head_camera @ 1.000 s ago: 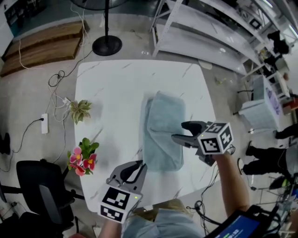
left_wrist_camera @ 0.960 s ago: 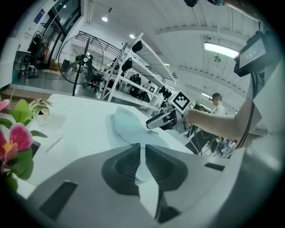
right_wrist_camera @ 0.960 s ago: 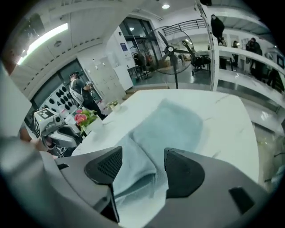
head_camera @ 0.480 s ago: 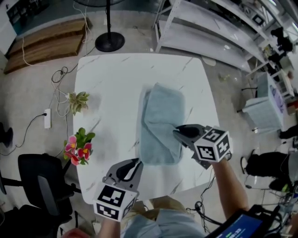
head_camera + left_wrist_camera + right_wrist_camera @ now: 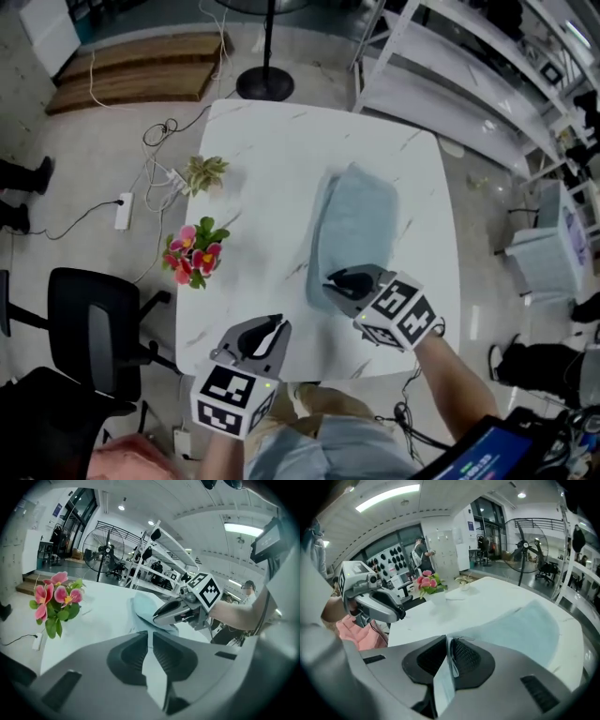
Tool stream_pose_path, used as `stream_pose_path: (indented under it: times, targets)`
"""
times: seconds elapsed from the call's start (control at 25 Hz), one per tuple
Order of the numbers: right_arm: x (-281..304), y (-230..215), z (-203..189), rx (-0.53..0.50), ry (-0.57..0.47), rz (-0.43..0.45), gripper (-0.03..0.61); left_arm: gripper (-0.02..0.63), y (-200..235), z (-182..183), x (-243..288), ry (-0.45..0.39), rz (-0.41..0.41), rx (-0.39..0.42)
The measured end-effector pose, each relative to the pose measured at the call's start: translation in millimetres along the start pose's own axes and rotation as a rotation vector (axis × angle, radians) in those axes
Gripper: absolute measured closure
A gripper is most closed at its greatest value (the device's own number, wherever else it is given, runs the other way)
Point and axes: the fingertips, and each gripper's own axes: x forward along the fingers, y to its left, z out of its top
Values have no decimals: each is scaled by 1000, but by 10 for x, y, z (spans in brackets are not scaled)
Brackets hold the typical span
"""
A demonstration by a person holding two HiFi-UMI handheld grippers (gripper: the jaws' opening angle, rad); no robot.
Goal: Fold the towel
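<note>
A light blue towel, folded into a long strip, lies on the right half of the white marble table. My right gripper is at the towel's near left corner, shut on a thin edge of the cloth. That edge shows pinched between the pads in the right gripper view, with the rest of the towel spreading beyond. My left gripper hovers over bare table near the front edge, left of the towel. Its jaws are shut with nothing in them.
A pot of pink flowers and a small green plant stand near the table's left edge. A black chair is left of the table. A fan stand and metal shelving lie beyond it.
My right gripper moved left from beside the towel to its near left corner, and its wide-open jaws closed on the cloth. The left gripper shifted slightly and stayed shut.
</note>
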Motion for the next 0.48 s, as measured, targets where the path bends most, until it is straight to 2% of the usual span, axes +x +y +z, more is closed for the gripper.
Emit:
stream_pose_path:
  times: [0.32,0.48]
  targets:
    - [586,167,-302,-73,103,15,514,575,34,-356,-44,-7,34,-67]
    - [702,167,-354,-123,95,-13,514,575,120,-462,-52,-9,58,-100]
